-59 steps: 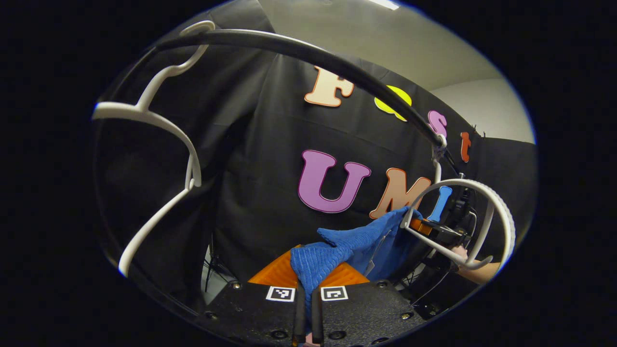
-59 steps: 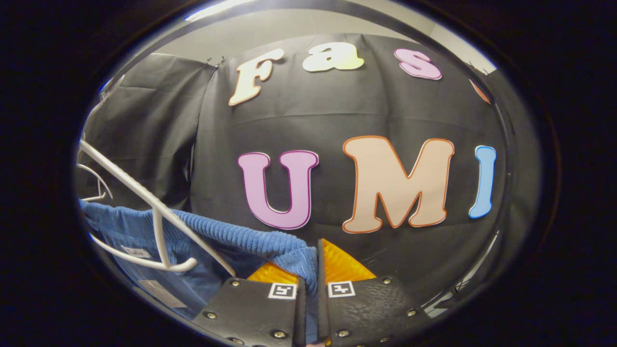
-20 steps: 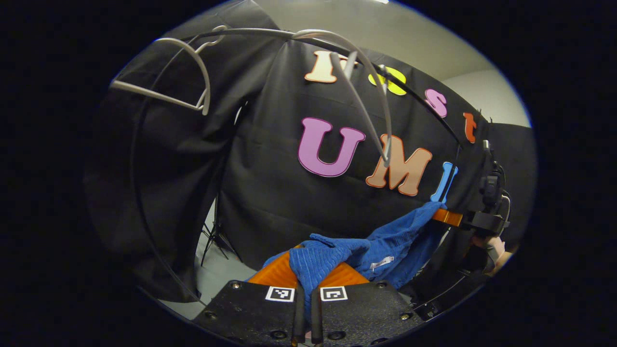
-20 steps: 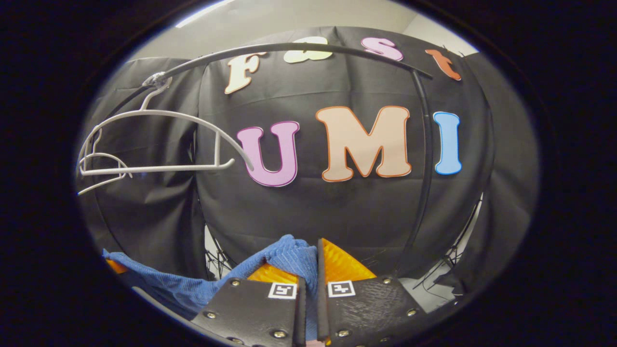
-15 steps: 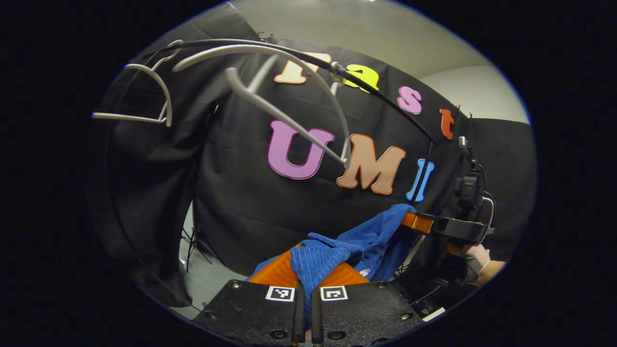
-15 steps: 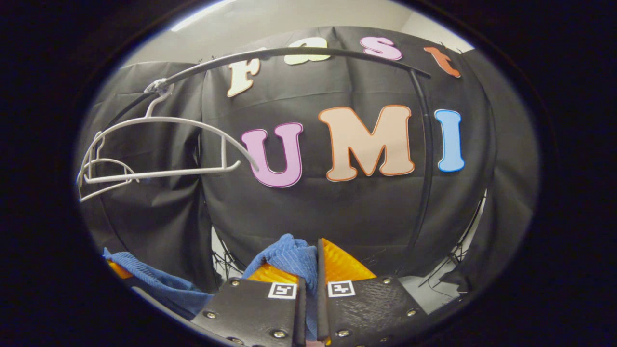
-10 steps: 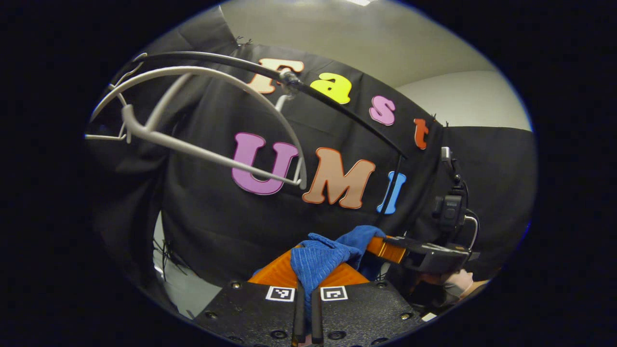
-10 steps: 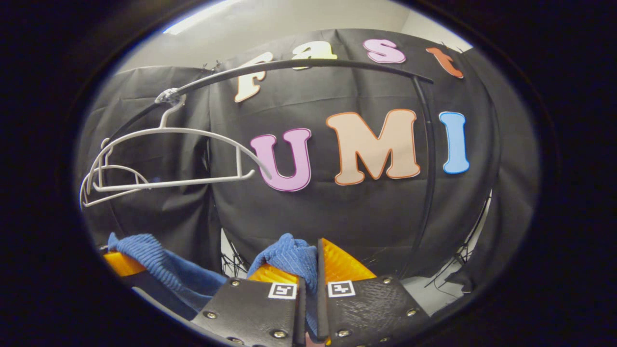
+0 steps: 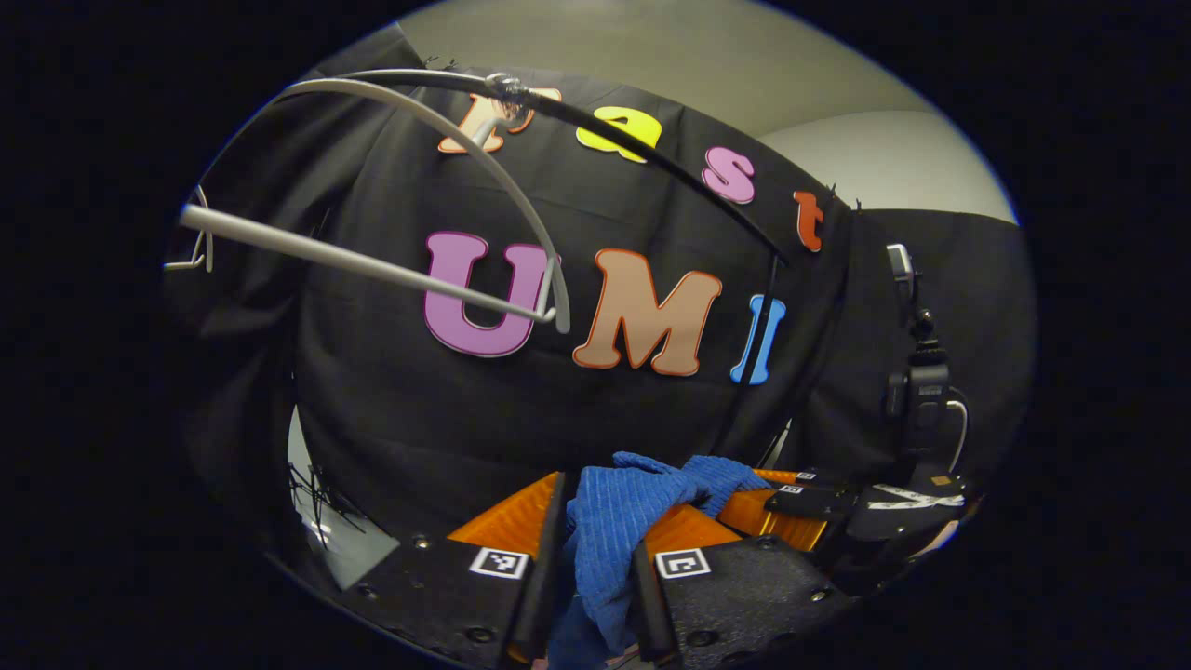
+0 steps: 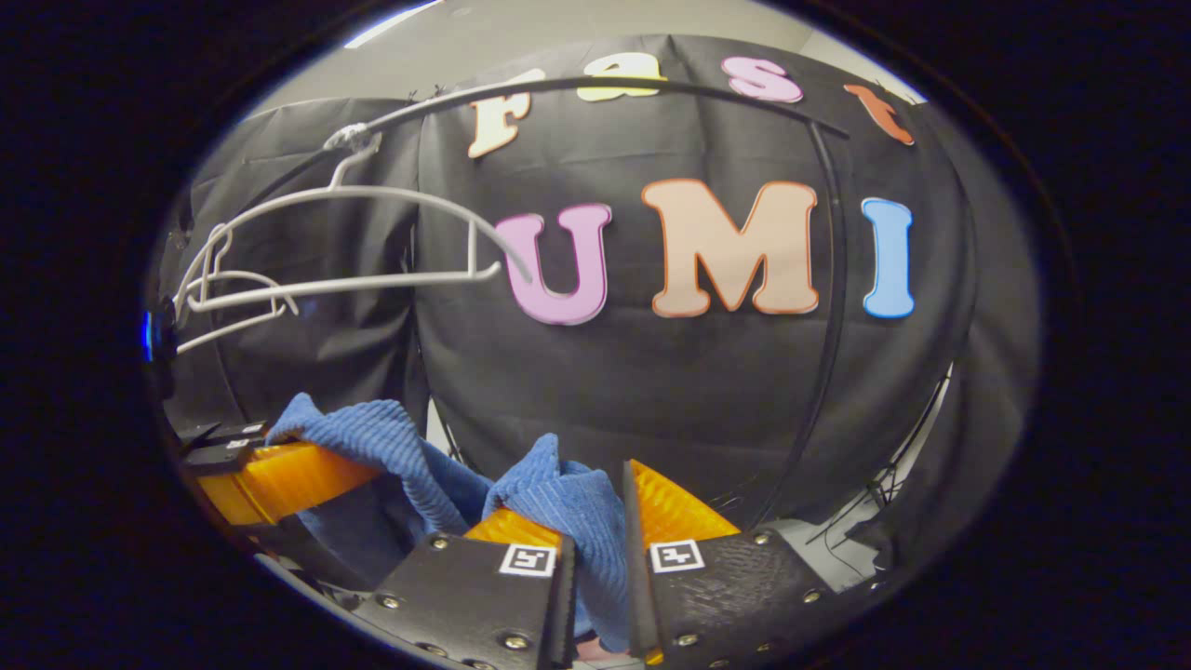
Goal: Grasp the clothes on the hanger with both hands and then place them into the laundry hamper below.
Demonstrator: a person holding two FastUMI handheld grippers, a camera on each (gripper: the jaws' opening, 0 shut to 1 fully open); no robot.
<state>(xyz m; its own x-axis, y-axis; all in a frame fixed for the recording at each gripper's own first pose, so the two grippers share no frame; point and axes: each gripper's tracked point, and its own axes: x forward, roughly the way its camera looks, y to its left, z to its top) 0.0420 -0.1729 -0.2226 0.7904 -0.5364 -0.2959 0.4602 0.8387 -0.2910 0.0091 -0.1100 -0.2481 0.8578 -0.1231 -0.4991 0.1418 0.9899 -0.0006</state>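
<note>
Change: both grippers have come closer together since 0.5 s ago, and each one's fingers now stand further apart than before, with the cloth loose in the gap.
Left gripper [image 9: 595, 544]: fingers parted; the blue knit garment [image 9: 619, 507] fills the gap and hangs down through it. Whether either finger presses on it I cannot tell.
Right gripper [image 10: 603, 530]: fingers parted a little, with a fold of the same blue knit garment [image 10: 568, 507] bunched between them; firm pinch or loose rest I cannot tell.
Neighbour in the left gripper view: the right gripper [image 9: 791, 507] sits just beside, low on the right, with the garment bridging the 2 tools.
Neighbour in the right gripper view: the left gripper [image 10: 270, 475] sits low on the left, the cloth draped over its finger and sagging between the tools.
Garment: off the hanger, slung between the 2 grippers, well below the rail.
Hangers: a bare white hanger [image 10: 344, 247] hangs from the black rail [image 10: 595, 93], with a 2nd white hanger [image 10: 219, 307] behind it at the left; in the left gripper view the bare hanger [image 9: 428, 195] hangs off the rail [image 9: 642, 140] at upper left.
Backdrop: black cloth wall [image 10: 707, 391] behind the rail.
</note>
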